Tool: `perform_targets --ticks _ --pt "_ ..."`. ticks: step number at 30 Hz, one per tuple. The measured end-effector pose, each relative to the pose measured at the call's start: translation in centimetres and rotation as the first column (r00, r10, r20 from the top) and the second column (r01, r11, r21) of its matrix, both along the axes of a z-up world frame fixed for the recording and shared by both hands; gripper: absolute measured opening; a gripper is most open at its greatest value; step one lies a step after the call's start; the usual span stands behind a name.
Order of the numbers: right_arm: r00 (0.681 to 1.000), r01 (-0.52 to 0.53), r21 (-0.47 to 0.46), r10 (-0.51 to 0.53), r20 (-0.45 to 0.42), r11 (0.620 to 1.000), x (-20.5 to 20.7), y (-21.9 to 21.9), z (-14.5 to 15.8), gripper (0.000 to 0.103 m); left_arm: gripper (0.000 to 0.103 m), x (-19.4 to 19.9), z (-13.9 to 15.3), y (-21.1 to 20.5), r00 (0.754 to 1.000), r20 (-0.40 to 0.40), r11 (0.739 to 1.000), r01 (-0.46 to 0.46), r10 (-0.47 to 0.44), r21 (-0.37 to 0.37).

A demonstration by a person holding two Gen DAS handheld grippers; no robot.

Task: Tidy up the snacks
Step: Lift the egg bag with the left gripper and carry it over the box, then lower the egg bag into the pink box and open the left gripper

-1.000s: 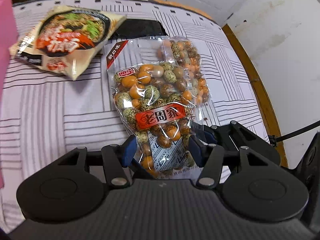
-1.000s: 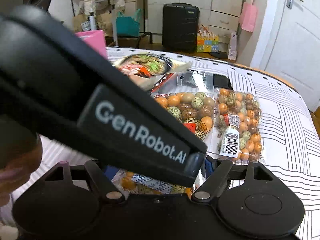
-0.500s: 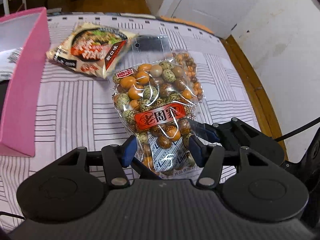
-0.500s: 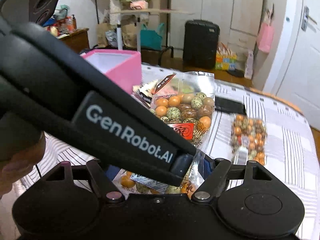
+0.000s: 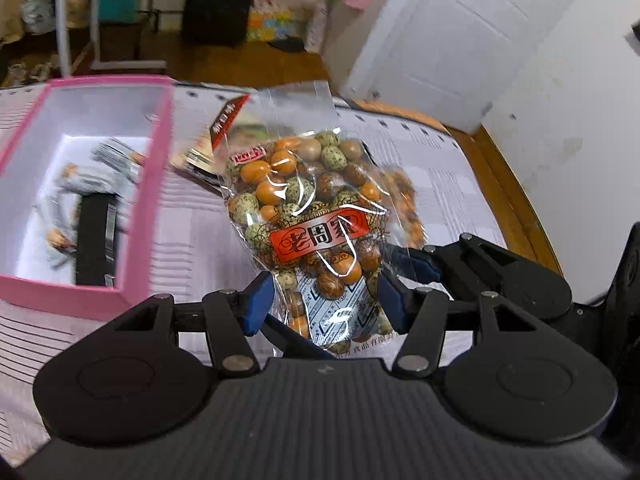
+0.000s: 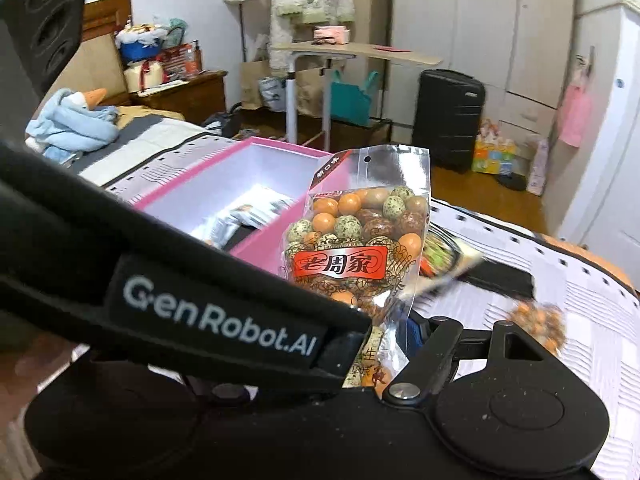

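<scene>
The left gripper [image 5: 324, 304] was clamped on the lower end of a clear bag of coated peanuts [image 5: 308, 216], held upright in the air just beside the pink box [image 5: 152, 184]. The box already held at least one packet; a second peanut bag [image 6: 538, 322] and a noodle packet [image 6: 444, 256] lay unsorted on the striped tablecloth [image 6: 560, 392]. The right gripper's [image 6: 384, 364] fingers were too hidden to judge.

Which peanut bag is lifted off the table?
The bag with the red label, clamped in the left tool; the other bag lies on the striped cloth.
</scene>
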State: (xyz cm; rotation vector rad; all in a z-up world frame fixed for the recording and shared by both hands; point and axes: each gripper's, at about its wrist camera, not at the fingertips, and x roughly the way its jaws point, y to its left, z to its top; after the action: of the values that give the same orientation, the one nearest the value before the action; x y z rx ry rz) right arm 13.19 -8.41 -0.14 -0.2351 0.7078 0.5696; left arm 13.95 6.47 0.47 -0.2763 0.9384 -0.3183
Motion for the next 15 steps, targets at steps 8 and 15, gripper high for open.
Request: perform_targets --ticks 8,15 --pt "0.989 -0.125 -0.002 0.124 0.075 0.992 3.7 6.7 -0.3 0.08 0.055 2.6 0.1 6.8 0.986 0.043 0.987 -0.162 0.161 0.0" --pt "0.958 -0.278 -0.027 0.279 0.07 0.96 6.3 12.7 -3.6 0.08 0.055 4.8 -3.4 13.3 0.957 -0.003 0.957 -0.29 0.29 -0.028"
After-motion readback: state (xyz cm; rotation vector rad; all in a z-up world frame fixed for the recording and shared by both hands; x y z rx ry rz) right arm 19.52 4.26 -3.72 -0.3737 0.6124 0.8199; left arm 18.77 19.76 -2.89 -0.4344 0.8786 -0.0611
